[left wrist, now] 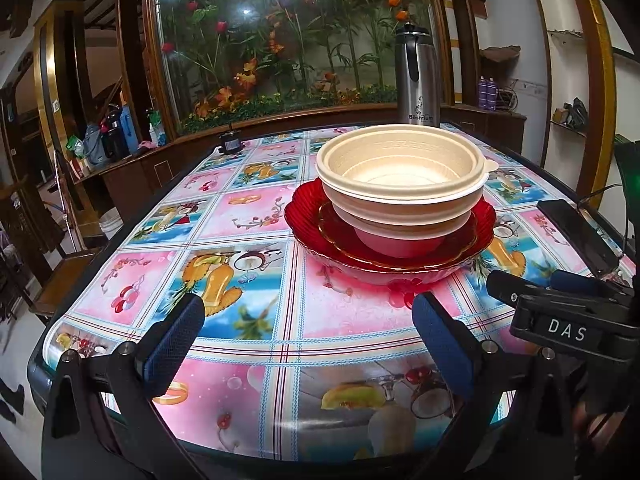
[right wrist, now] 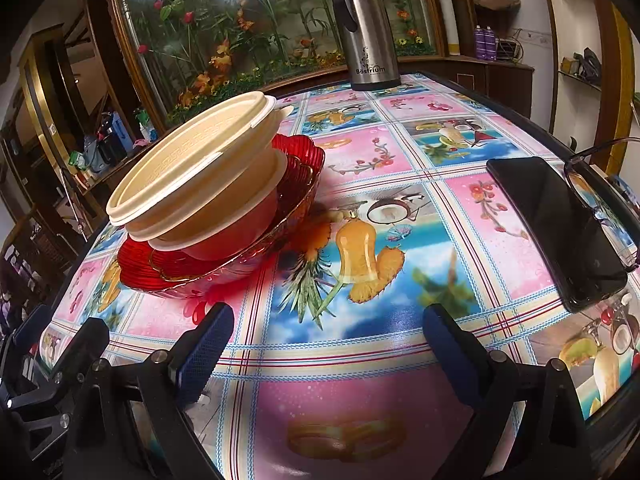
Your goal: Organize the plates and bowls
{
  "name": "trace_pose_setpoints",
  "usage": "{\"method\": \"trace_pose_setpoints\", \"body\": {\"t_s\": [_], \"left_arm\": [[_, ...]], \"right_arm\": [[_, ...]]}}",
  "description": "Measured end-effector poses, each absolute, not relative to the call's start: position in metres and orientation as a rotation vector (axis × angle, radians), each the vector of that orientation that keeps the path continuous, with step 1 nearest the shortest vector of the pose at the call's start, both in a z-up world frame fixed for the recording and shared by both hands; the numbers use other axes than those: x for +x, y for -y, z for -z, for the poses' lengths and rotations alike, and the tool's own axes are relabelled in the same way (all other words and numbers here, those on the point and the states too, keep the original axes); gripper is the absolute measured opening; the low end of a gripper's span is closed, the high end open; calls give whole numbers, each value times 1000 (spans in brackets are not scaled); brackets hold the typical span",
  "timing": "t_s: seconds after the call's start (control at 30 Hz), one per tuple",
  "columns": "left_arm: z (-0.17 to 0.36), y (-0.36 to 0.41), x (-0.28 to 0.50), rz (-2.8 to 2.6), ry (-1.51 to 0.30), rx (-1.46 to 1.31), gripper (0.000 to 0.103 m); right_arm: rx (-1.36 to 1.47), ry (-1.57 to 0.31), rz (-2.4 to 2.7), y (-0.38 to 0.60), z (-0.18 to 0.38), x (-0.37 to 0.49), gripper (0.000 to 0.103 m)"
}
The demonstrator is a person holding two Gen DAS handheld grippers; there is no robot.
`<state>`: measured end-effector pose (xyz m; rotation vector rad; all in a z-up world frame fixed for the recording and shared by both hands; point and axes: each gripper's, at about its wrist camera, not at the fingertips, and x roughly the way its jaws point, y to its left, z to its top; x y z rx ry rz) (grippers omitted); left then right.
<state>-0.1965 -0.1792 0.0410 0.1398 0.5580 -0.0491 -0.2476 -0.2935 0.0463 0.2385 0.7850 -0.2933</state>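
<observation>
A stack stands on the table: a large red scalloped glass plate (left wrist: 308, 220) (right wrist: 304, 168) at the bottom, a smaller red plate with a gold rim (left wrist: 464, 236) inside it, then cream bowls (left wrist: 400, 184) (right wrist: 208, 176) nested on top. My left gripper (left wrist: 308, 320) is open over the tablecloth just in front of the stack, nothing between its blue pads (left wrist: 176, 340). My right gripper (right wrist: 328, 332) is open too, lower right of the stack, empty. In the left wrist view the right gripper's black body (left wrist: 568, 320) shows at the right edge.
A steel thermos jug (left wrist: 416, 76) (right wrist: 366, 36) stands at the table's far edge. A black phone (right wrist: 560, 232) (left wrist: 576, 236) and glasses (right wrist: 600, 184) lie at the right. A small black item (left wrist: 230, 142) sits far left. The colourful tablecloth (left wrist: 248, 216) covers the table.
</observation>
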Motion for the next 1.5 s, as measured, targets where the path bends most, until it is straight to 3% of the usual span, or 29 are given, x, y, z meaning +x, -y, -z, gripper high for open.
{"method": "trace_pose_setpoints", "body": {"t_s": [1.5], "left_arm": [[-36, 174, -189, 49, -611, 154, 103]], "right_arm": [[238, -785, 294, 294, -46, -247, 97]]}}
